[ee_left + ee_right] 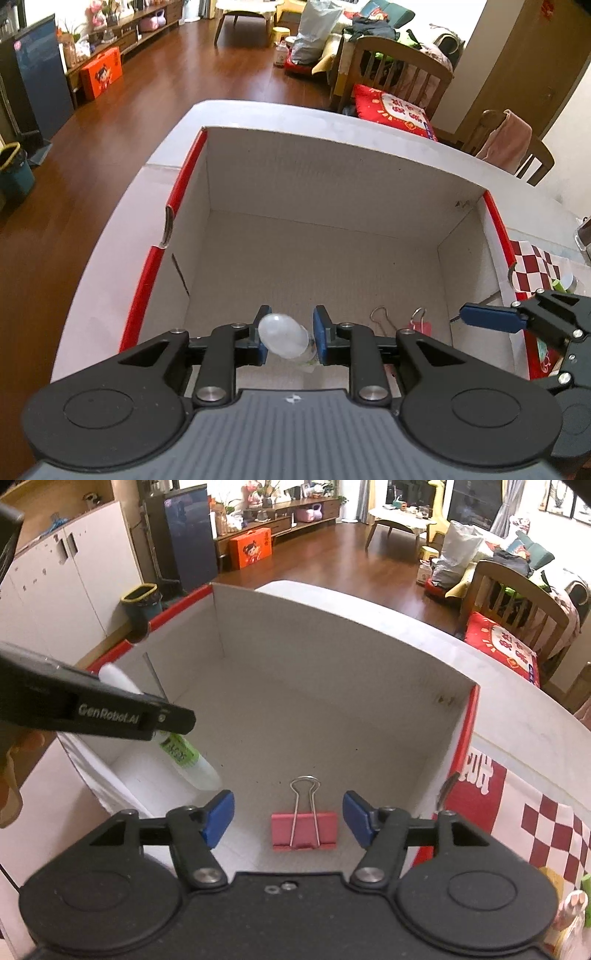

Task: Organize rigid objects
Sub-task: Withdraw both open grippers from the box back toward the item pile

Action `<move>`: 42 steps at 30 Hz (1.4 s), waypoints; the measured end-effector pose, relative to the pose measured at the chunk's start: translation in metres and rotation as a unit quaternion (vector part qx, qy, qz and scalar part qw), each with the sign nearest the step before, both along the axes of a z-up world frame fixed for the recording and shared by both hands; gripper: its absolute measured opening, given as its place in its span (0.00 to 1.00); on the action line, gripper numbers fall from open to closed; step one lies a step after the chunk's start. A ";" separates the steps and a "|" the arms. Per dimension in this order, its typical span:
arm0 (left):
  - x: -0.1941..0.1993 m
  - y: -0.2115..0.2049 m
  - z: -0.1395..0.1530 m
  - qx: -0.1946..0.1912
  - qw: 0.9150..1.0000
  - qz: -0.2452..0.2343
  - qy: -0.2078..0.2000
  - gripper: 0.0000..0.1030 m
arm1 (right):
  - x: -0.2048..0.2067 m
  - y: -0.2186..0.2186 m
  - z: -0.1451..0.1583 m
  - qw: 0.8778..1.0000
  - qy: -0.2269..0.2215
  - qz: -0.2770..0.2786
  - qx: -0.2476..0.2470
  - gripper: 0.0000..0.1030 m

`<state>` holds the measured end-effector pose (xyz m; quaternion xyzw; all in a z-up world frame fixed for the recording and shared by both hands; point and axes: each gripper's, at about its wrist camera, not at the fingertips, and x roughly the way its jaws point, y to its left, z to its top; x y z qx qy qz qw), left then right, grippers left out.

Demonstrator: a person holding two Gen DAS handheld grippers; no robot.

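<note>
A red-sided cardboard box with a white inside stands on the white table. My left gripper hangs over its near end, fingers apart, with a clear plastic bottle between them; the left pad touches it, the right pad stands clear. In the right wrist view the bottle with its green label slants down to the box floor. A pink binder clip lies on the box floor, between the open fingers of my right gripper, which is empty. The clip also shows in the left wrist view.
The box's red right wall is close to my right gripper. A red-and-white checked cloth lies on the table to the right of the box. Wooden chairs and a wooden floor lie beyond the table.
</note>
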<state>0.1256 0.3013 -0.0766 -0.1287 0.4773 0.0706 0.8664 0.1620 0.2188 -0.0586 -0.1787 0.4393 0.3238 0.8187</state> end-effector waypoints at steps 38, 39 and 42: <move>-0.075 -0.115 0.083 0.038 0.984 -0.095 -0.145 0.79 | -0.090 -0.168 0.083 0.978 -0.097 -0.087 0.166 0.99; -0.077 -0.119 0.083 0.038 0.984 -0.094 -0.149 0.80 | -0.093 -0.178 0.081 0.977 -0.101 -0.094 0.162 0.99; -0.079 -0.134 0.081 0.039 0.982 -0.096 -0.156 0.80 | -0.100 -0.208 0.073 0.976 -0.106 -0.115 0.154 0.99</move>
